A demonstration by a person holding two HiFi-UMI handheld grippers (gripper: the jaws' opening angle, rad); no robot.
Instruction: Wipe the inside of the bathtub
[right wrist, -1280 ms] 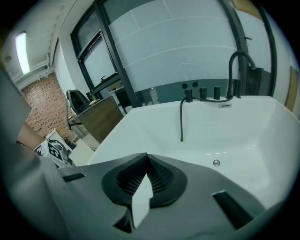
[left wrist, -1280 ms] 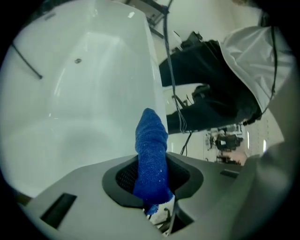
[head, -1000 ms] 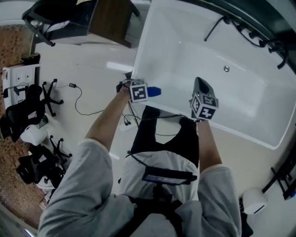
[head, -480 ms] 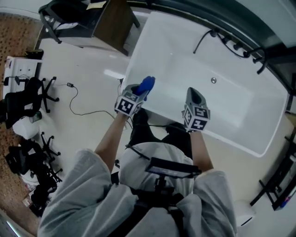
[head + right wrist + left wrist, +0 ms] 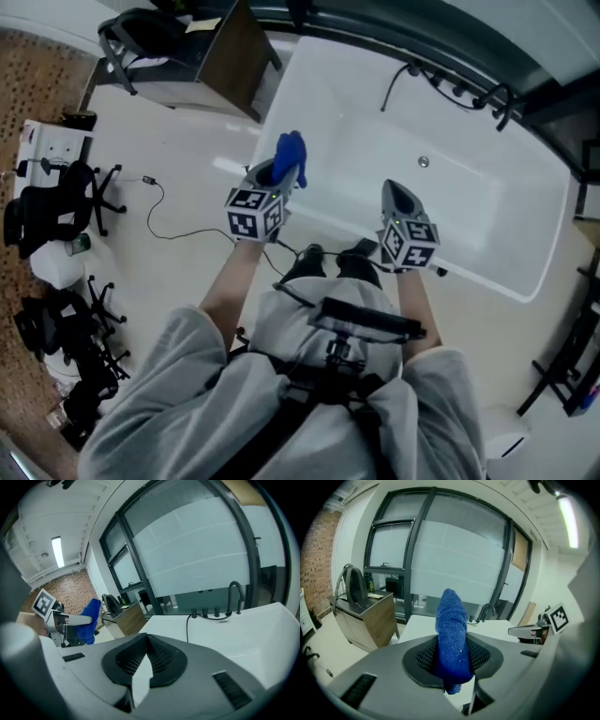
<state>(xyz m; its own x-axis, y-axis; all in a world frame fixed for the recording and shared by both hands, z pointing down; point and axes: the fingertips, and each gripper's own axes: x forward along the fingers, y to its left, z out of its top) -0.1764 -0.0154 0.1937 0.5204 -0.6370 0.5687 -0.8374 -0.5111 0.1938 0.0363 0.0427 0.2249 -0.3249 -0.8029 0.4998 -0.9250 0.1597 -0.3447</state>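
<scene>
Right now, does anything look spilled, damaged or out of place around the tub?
Nothing stands out. The white bathtub shows no spill or damage, and the blue textured cloth sits clamped in the left gripper.

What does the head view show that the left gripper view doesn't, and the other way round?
Only the head view: the drain, the black cable on the floor and the office chairs. Only the left gripper view: the left gripper's pads close up, pressed onto the blue cloth from both sides, and the ceiling light. Both: that cloth standing out of the left gripper, the white bathtub, the wooden cabinet and the right gripper.
</scene>
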